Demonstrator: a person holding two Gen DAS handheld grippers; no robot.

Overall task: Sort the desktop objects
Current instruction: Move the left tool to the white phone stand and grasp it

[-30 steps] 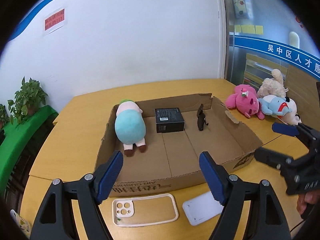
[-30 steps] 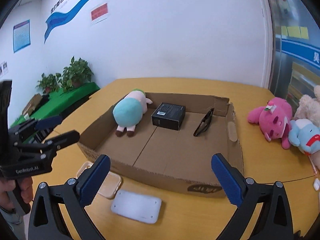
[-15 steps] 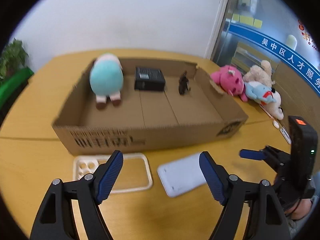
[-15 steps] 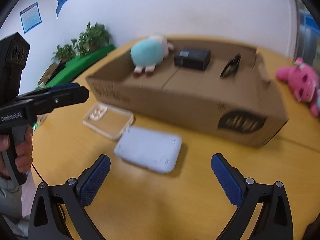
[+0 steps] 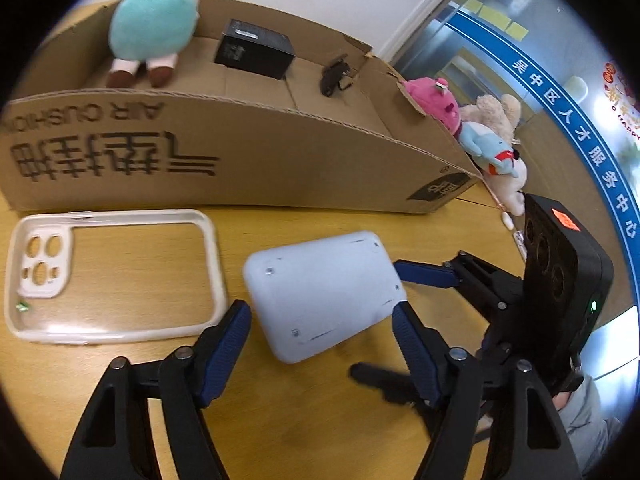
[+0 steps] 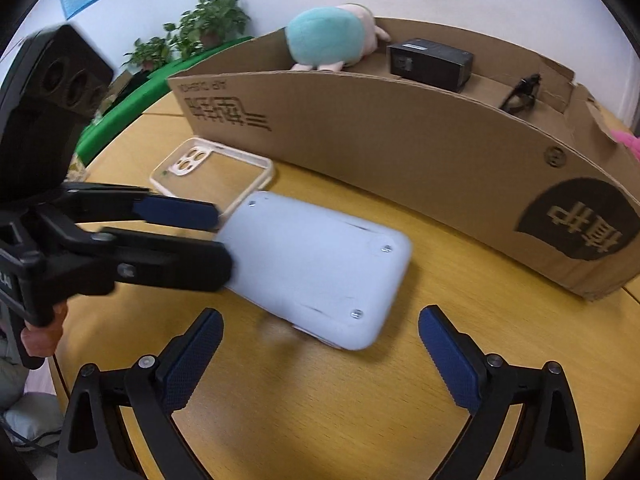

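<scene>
Pale blue rounded plastic slab (image 5: 322, 298): flat on wooden surface (image 5: 280, 420), before cardboard box (image 5: 248, 160). Left gripper (image 5: 322, 338) jaws closing astride it, not touching; right gripper (image 6: 320, 344) jaws spread. Risk: smooth slab skids aside, nudging clear phone case (image 5: 116, 276).

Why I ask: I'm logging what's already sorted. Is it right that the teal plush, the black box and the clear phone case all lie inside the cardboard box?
Not quite. The clear phone case lies on the table in front of the cardboard box, beside the pale blue-white slab. The left wrist view shows it. The teal plush and black box are inside.
</scene>
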